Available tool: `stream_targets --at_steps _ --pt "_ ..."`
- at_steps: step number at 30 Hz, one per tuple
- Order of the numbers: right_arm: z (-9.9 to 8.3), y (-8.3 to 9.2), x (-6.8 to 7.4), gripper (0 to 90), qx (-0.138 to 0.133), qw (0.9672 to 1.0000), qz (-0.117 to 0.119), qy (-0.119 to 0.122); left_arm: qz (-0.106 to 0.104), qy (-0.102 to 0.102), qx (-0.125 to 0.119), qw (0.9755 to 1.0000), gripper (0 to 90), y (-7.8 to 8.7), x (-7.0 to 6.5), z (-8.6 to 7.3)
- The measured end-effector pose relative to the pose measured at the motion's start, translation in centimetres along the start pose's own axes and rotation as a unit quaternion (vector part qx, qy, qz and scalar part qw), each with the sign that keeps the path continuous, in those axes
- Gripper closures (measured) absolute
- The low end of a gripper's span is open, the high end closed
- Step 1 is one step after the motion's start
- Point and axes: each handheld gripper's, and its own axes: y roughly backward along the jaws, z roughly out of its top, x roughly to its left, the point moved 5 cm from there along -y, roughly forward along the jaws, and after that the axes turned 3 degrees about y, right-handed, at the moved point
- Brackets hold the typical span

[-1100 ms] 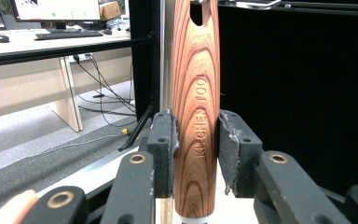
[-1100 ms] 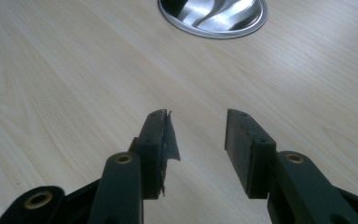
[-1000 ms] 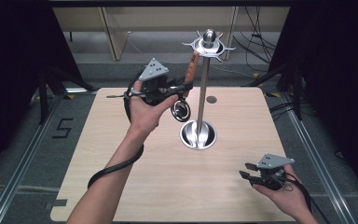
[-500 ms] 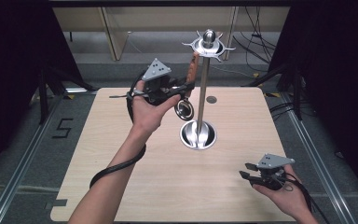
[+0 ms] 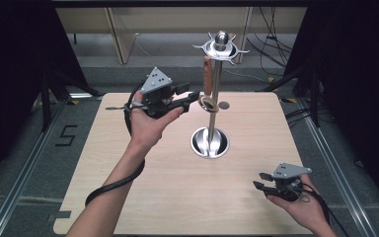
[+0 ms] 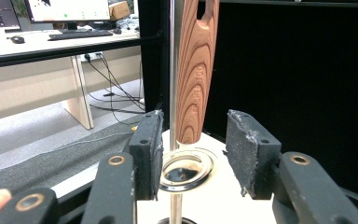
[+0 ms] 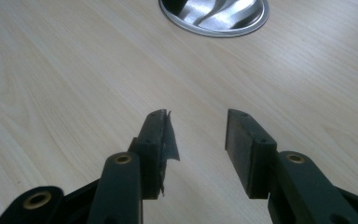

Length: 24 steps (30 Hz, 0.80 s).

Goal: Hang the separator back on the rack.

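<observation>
Wooden-handled utensil [image 6: 195,74] hangs upright from a hook on the rack crown [image 5: 220,48], right beside the steel pole [image 5: 213,94]. Its round metal ring end [image 6: 186,169] sits low, w/ the handle rising straight above it. Looks like a strainer or ring tool; can't tell exactly.

Left gripper [image 6: 193,154] is up at the utensil, jaws spread, nothing clamped. In the left gripper view the handle's lower end and ring lie just ahead of and between the two pads [image 6: 149,144], not touching either. The pole runs just behind the handle, slightly toward the left pad. High view shows the left gripper [image 5: 193,97] level w/ the ring, approaching from the side.

Right gripper [image 5: 261,180] is parked low over the table [image 5: 128,168], well apart from the rack, jaws apart and empty. The rack base [image 7: 214,16] is far ahead of it.

Step, as I read it: final approach for a grasp, prob. to lift the utensil off its hook. Next move needs a small push fwd so the pads straddle the handle, not the pole, then close, then raise enough to clear the hook w/o swinging the ring into the pole.
</observation>
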Motion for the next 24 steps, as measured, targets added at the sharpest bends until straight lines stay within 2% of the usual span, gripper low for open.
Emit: stream_targets --at_steps 2,6,8,9,10,11,16,20,22,24 --pt "0.0 0.0 -0.2 59.6 0.0 1.0 -0.001 0.006 0.001 0.004 0.004 1.0 52.3 0.6 0.0 -0.7" --pt "-0.1 0.1 0.0 59.5 0.004 1.0 0.001 -0.006 0.001 0.011 0.015 0.9998 48.5 1.9 0.0 -2.6" --pt "0.0 0.0 -0.2 59.4 0.001 1.0 -0.001 0.009 -0.006 0.026 0.02 0.9995 46.3 2.6 0.0 -3.8" --pt "0.0 0.0 -0.2 59.4 0.001 1.0 -0.001 0.009 -0.009 0.031 0.023 0.9992 44.5 2.9 0.1 -4.4" --pt "0.0 0.0 0.0 59.4 0.003 1.0 0.0 0.003 -0.007 0.03 0.026 0.9992 42.5 3.2 0.1 -5.1" --pt "0.0 0.0 -0.1 59.4 0.004 0.9999 -0.001 0.011 -0.002 0.03 0.029 0.9991 40.8 3.5 0.1 -5.8" --pt "0.0 0.0 -0.1 59.3 0.003 0.9999 -0.002 0.013 0.013 0.03 0.053 0.998 38.0 5.1 0.6 -9.8" --pt "0.0 0.0 -0.1 59.2 0.008 0.9999 -0.002 0.008 0.031 0.032 0.089 0.995 39.7 6.3 0.9 -14.3" --pt "0.0 -0.2 0.0 59.1 0.003 0.9999 0.002 0.013 0.035 0.038 0.107 0.993 40.6 6.7 0.9 -16.4" --pt "0.0 -0.2 0.0 59.1 0.006 0.9999 0.002 0.012 0.039 0.039 0.123 0.9909 40.8 7.0 0.9 -18.0"
